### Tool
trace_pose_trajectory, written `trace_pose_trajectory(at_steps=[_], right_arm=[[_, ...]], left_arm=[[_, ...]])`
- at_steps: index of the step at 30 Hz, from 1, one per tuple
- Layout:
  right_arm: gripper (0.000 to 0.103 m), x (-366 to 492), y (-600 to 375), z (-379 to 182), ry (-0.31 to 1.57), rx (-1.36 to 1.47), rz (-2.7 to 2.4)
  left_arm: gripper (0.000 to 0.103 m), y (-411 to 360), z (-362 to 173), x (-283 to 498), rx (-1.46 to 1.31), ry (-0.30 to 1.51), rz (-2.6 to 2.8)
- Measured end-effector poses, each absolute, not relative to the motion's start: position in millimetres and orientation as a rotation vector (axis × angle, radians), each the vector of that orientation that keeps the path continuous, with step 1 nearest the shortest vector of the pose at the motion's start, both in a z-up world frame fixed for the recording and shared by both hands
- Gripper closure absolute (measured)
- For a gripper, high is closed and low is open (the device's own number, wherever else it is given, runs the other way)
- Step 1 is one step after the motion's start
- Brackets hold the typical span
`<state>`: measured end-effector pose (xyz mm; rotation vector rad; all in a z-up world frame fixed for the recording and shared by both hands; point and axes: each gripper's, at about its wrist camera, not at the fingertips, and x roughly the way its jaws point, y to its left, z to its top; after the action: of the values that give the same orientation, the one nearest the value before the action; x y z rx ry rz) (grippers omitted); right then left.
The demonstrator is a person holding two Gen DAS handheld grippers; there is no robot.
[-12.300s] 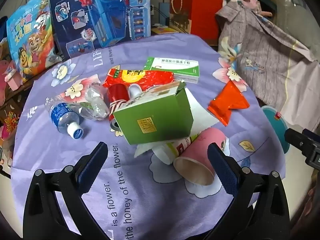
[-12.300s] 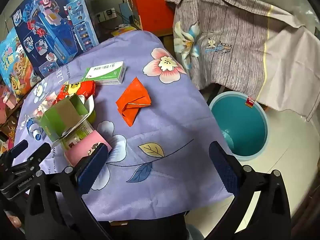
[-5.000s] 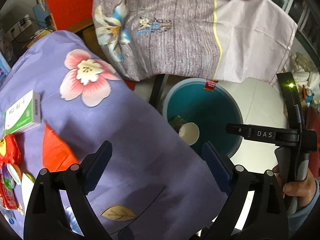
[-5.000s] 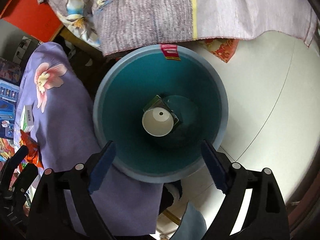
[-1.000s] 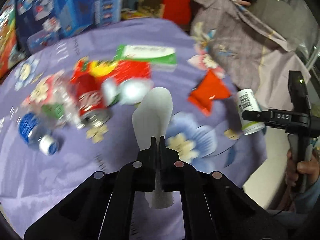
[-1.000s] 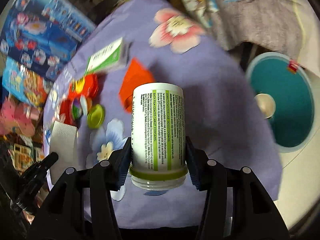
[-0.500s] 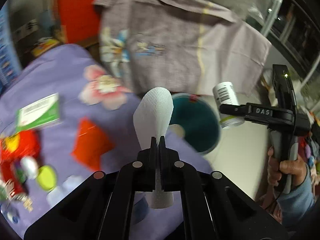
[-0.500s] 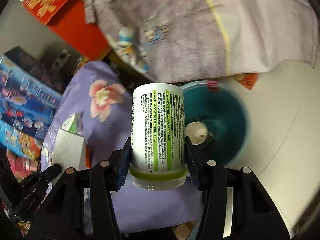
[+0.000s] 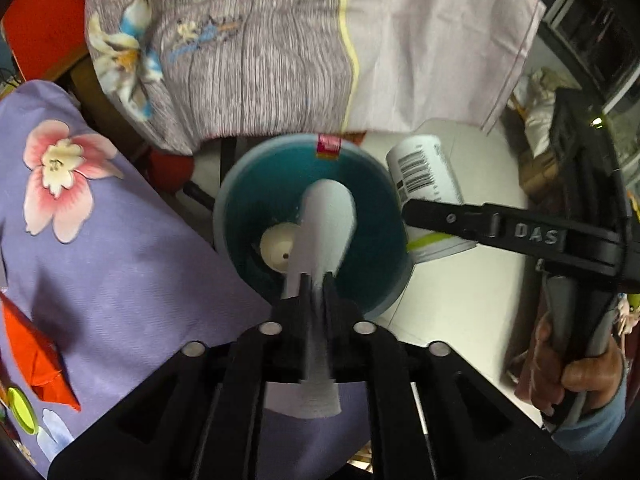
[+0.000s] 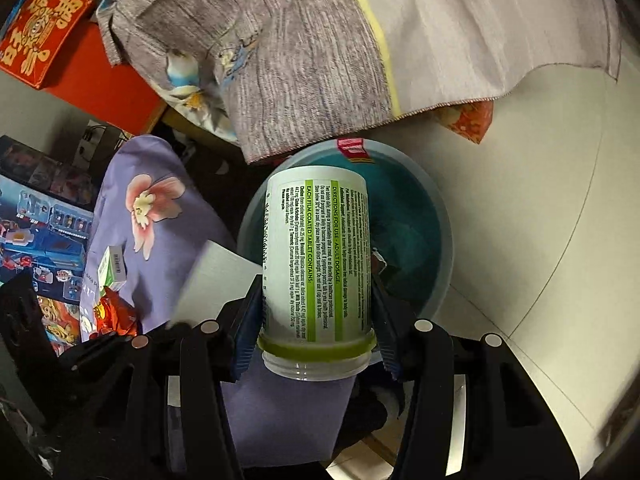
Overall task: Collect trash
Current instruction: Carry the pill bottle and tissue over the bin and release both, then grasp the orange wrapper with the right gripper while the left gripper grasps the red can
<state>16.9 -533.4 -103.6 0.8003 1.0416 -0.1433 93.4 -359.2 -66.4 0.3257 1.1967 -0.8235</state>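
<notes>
Since a sec ago both hands are swinging off the tabletop (image 9: 132,264) & over to the teal bin (image 9: 236,184); the trash pile that filled the views then is now mostly out of frame on the left. The left gripper (image 9: 316,280) is sitting right above the bin mouth w/ the white paper sheet (image 9: 326,220) between its jaws, which are just starting to come apart; the pads are looking barely off the sheet, so it's probably slipping free, though blur there makes that hard to call. Holding it over the opening makes sense: let go and it's dropping straight in beside the paper cup (image 9: 278,246) already lying at the bottom. The right gripper (image 10: 316,308) is clamped on the white pill bottle (image 10: 316,256) near its open neck, base pointing fwd toward the bin (image 10: 442,280), so it's lined up as the next drop. In the left view the bottle (image 9: 424,176) is hanging at the bin's rim, not clearly over the middle yet. Hard to make out: the bottle is blocking most of the bin interior in the right view, the grey floral cloth (image 9: 248,52) is overhanging the bin's far rim, and the red wrapper (image 9: 36,360) & green cap (image 9: 20,410) are cut off at the frame edge.
</notes>
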Motion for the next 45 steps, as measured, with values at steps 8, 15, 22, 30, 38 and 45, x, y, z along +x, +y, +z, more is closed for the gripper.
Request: trace_pose_trajectory(at_steps=[8,15,22,30,38,45], right_arm=[[0.054,21.5,-536.1,-117.9,1.065,0.810,-0.145],[0.054,28.7,-533.7,-120.6,1.070,0.795,-0.152],[0.049,33.8,-531.0,-111.9,1.066,0.762,-0.152],[0.029,25.0,-525.2,-95.3,1.057,0.757,-0.174],[0.025,19.5,-499.8,-81.9,1.085,0.745,-0.166],[0.025,31.7,-448.3,-63.4,1.109,0.667,-0.107]], left_arm=[[0.045,-357.0,-77.0,101.6,0.337,1.197,-0.774],[0.038,-355.9,-75.7,101.7,0.347,1.183,-0.759],[0.032,-348.1,-61.0,102.0,0.323,1.146,-0.761],[0.021,-323.8,-41.6,99.4,0.279,1.103,-0.740],[0.012,-273.4,-26.7,96.6,0.213,1.087,-0.688],[0.009,-206.8,-15.1,99.1,0.148,1.055,-0.603]])
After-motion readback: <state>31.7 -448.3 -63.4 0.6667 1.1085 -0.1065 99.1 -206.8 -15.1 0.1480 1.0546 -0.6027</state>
